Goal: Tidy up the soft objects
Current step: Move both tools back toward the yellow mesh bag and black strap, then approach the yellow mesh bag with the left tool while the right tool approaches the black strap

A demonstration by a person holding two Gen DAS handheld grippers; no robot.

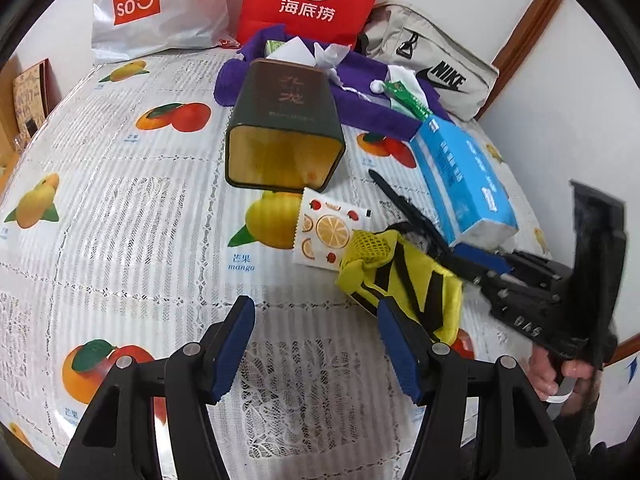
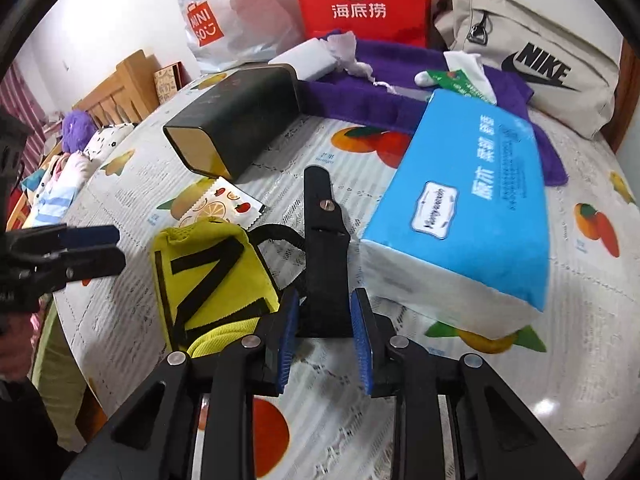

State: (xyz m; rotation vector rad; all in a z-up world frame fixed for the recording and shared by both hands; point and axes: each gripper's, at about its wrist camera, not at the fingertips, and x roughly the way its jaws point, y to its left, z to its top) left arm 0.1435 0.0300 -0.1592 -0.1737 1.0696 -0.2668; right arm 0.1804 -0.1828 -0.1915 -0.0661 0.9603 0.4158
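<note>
The right gripper [image 2: 325, 334] pinches the black strap [image 2: 325, 260] of the yellow pouch [image 2: 216, 276] between its jaws. The left gripper [image 1: 316, 344] has its jaws spread just before the pouch, which is soft, with black zigzag stripes. Behind the pouch on the bench [image 1: 120, 216] lie a fruit-printed sachet [image 1: 326, 228] and a dark tin [image 1: 284, 128].

I see the yellow pouch [image 2: 218, 276] with black zigzag straps lying flat on the worktop [image 2: 520, 360], its mesh end toward the fruit-printed sachet. Its black strap piece [image 2: 322, 256] runs out beside it, near the blue tissue pack [image 2: 472, 216].
</note>
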